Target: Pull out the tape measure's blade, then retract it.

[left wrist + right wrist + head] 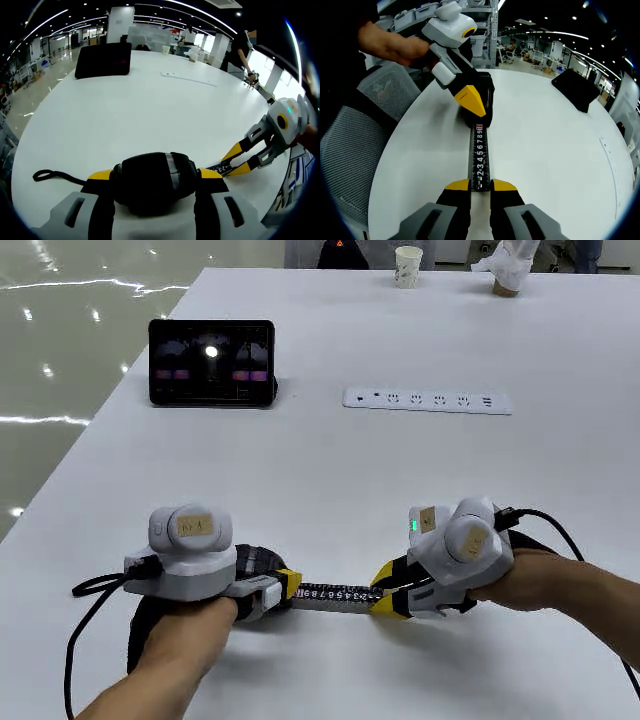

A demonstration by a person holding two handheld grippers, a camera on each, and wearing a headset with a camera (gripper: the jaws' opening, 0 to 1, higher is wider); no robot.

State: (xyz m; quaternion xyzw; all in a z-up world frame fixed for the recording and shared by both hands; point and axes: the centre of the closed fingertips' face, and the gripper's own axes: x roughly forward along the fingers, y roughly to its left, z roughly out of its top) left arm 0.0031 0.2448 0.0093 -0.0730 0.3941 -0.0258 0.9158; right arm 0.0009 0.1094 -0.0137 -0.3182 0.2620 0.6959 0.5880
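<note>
left gripper [155, 176] clamping the tape measure case [150, 192], we are pinching its blade [479, 155] at 3 o'clock with the right gripper [481, 186], risking a slipping snap-back.

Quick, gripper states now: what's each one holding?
Left hand-held gripper: shut on the tape measure.
Right hand-held gripper: shut on the blade.
</note>
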